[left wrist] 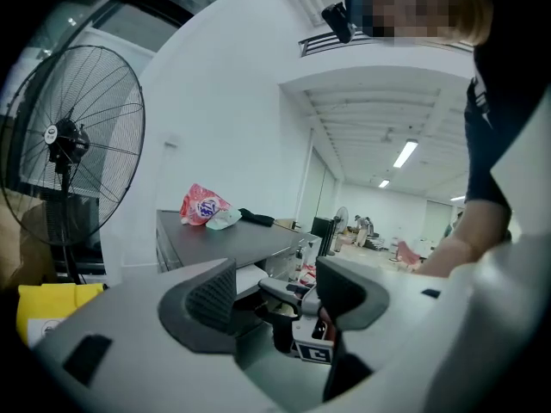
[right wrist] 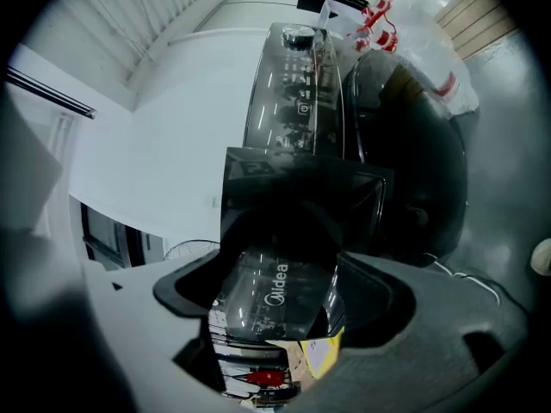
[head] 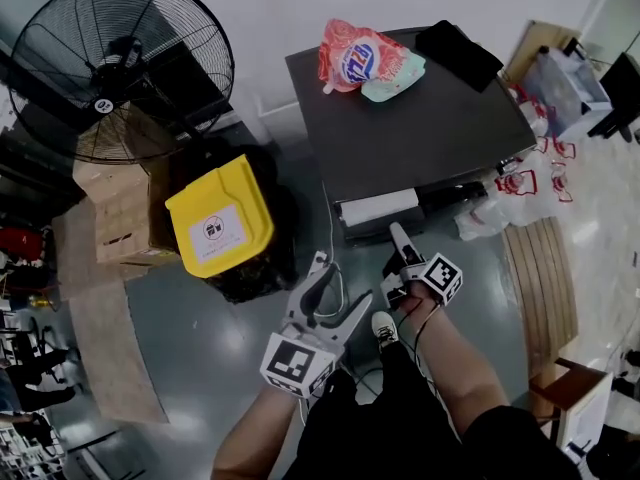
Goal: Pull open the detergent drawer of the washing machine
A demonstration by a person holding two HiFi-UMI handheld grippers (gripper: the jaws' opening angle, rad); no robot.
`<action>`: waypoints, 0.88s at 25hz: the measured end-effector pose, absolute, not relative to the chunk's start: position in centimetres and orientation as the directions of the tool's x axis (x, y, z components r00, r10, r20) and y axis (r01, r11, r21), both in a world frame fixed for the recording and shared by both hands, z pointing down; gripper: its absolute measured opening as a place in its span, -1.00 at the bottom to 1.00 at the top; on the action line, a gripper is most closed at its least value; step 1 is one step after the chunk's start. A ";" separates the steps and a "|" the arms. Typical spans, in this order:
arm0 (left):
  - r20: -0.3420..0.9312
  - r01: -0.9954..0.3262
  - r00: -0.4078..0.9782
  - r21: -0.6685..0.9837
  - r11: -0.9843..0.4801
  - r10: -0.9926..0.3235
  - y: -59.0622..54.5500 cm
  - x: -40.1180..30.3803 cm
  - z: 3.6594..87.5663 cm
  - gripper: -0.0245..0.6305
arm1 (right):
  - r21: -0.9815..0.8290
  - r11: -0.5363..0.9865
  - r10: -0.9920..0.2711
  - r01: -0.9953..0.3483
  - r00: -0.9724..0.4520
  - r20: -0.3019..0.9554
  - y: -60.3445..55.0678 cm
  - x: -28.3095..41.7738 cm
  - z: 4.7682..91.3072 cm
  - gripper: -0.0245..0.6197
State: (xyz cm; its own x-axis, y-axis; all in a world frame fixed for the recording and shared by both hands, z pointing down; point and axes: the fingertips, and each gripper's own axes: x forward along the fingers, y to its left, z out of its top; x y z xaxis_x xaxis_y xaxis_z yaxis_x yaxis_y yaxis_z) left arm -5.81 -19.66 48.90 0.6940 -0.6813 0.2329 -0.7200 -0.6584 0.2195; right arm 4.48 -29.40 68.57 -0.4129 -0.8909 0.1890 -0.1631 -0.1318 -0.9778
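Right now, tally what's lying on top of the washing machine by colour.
Red and white bag: 1
Pale green item: 1
Black item: 1
Total: 3

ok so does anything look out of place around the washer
The washing machine top serves as a shelf: a crumpled red and white bag, a pale green item against it and a black cloth lie near its back edge. The detergent drawer stands pulled out at the front. Nothing looks spilled.
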 end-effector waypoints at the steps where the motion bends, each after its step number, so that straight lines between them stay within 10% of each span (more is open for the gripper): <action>1: 0.230 -0.715 0.699 0.220 -0.664 -0.677 -19.3 -5.7 48.9 -0.11 | -0.978 -0.132 -0.892 -0.162 -0.411 0.189 -28.8 4.6 68.6 0.39; 16: 0.205 -0.683 0.731 0.226 -0.695 -0.651 -15.7 -6.1 48.5 -0.12 | -0.971 -0.167 -0.887 -0.172 -0.403 0.224 -22.5 5.8 69.0 0.33; 22: 0.181 -0.665 0.747 0.224 -0.712 -0.640 -14.5 -6.9 48.0 -0.12 | -0.931 0.010 -0.842 -0.365 -0.505 0.189 -20.3 4.1 65.6 -0.11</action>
State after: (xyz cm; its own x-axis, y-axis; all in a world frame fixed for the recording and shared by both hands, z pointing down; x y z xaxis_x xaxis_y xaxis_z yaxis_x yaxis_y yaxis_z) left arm -6.92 -14.55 47.95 0.7467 -0.6400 0.1813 -0.6650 -0.7125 0.2239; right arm 4.14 -20.27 65.65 -0.5054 -0.8419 0.1892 -0.3653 0.0101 -0.9308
